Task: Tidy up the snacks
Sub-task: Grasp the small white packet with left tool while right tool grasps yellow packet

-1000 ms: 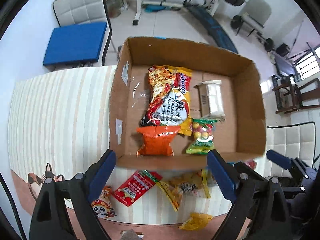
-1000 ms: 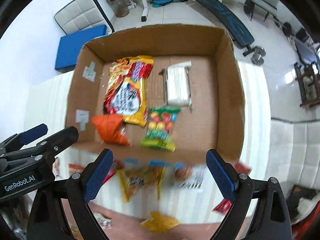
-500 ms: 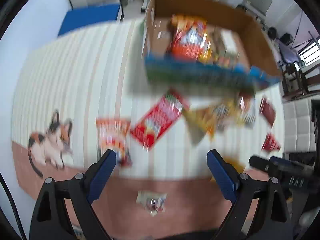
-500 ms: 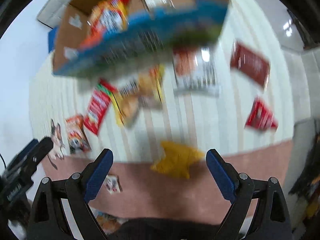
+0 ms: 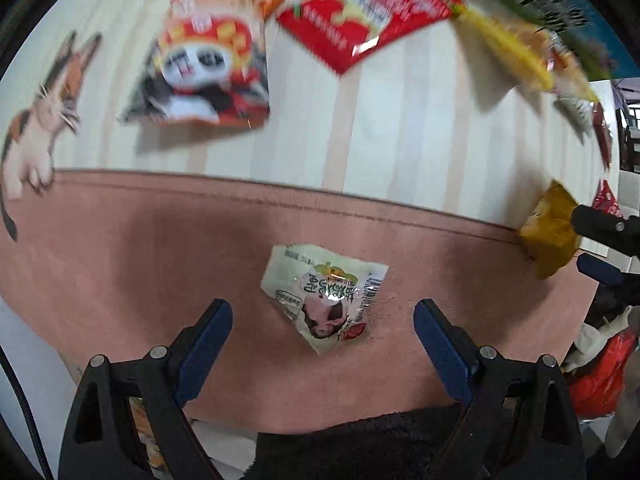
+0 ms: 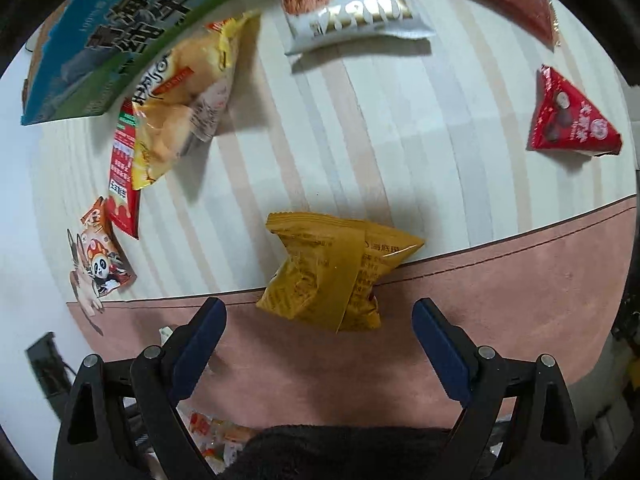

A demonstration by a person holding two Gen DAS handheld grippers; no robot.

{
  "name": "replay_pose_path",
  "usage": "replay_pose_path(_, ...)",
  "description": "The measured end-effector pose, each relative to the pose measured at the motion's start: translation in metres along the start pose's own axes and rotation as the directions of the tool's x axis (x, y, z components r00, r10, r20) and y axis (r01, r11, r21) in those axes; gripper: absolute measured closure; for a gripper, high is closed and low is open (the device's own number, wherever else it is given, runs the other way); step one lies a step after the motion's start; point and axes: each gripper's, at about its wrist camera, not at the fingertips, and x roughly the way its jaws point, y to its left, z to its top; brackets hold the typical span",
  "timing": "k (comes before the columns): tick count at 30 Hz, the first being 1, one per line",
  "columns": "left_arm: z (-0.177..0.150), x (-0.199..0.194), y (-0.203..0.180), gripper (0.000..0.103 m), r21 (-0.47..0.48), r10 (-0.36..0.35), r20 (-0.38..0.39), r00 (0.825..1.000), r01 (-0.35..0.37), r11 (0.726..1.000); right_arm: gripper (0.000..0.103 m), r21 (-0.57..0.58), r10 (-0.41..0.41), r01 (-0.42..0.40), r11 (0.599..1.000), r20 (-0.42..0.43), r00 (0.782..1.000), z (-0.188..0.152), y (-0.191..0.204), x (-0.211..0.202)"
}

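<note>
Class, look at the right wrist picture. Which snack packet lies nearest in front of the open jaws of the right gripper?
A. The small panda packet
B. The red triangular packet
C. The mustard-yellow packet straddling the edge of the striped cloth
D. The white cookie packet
C: the mustard-yellow packet lies just ahead of the right gripper, between its open jaws' line, across the border where the striped cloth ends.

Black hand-held gripper [image 5: 322,314] frames, blue finger pads [image 6: 438,340], silver screws, dark fuzzy sleeve [image 6: 336,452]
</note>
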Motion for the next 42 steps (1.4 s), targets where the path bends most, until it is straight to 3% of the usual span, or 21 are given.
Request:
replay_pose_path(4, 0.000, 0.018, 0.001, 0.012, -0.026, -0.020, -0.038, 0.999, 0.020, 0.999, 0.007, 0.006, 0.007, -0.006, 1.000, -0.016, 1.000, 0.006, 0.001, 0.006)
replay_pose_path(6, 0.002, 0.023, 0.000, 0.021, -0.031, -0.022, -0.042, 0.999, 0.021, 0.999, 0.007, 0.018, 0.012, -0.011, 1.000, -0.026, 1.000, 0.008, 0.000, 0.010)
replay_pose_path(7, 0.002, 0.026, 0.000, 0.032, -0.034, -0.022, -0.048, 0.999, 0.021, 0.999, 0.007, 0.024, 0.018, -0.017, 1.000, -0.029, 0.999, 0.009, 0.000, 0.012)
replay_pose_path(10, 0.001, 0.026, -0.006, 0.050, -0.033, 0.005, -0.027, 1.000, -0.006, 0.999, 0.014, 0.039, 0.021, -0.020, 0.999, -0.038, 0.999, 0.012, -0.002, 0.018)
replay_pose_path(14, -0.002, 0.026, -0.012, 0.051, -0.039, 0.025, -0.009, 1.000, -0.025, 0.999, 0.044, 0.048, 0.002, 0.001, 0.999, -0.059, 0.998, 0.014, -0.003, 0.028)
replay_pose_path(19, -0.006, 0.017, -0.022, 0.051, -0.050, 0.028, 0.009, 1.000, -0.027, 0.998, 0.057, -0.002, -0.023, 0.023, 1.000, -0.018, 1.000, 0.009, 0.002, 0.025)
replay_pose_path(25, -0.004, 0.001, -0.038, 0.052, -0.032, 0.022, 0.039, 0.999, -0.021, 0.999, 0.062, -0.057, -0.033, 0.034, 0.998, 0.010, 0.999, 0.000, 0.007, 0.021)
replay_pose_path(32, 0.003, -0.045, -0.065, 0.052, 0.006, -0.014, 0.112, 0.994, 0.014, 1.000, 0.063, -0.096, 0.001, 0.003, 0.995, 0.042, 0.999, -0.009, 0.006, -0.005)
replay_pose_path(42, 0.040, -0.147, -0.107, 0.052, 0.106, -0.129, 0.258, 0.958, 0.105, 0.989, 0.064, -0.179, 0.096, -0.067, 0.982, 0.157, 0.983, 0.008, 0.020, -0.100)
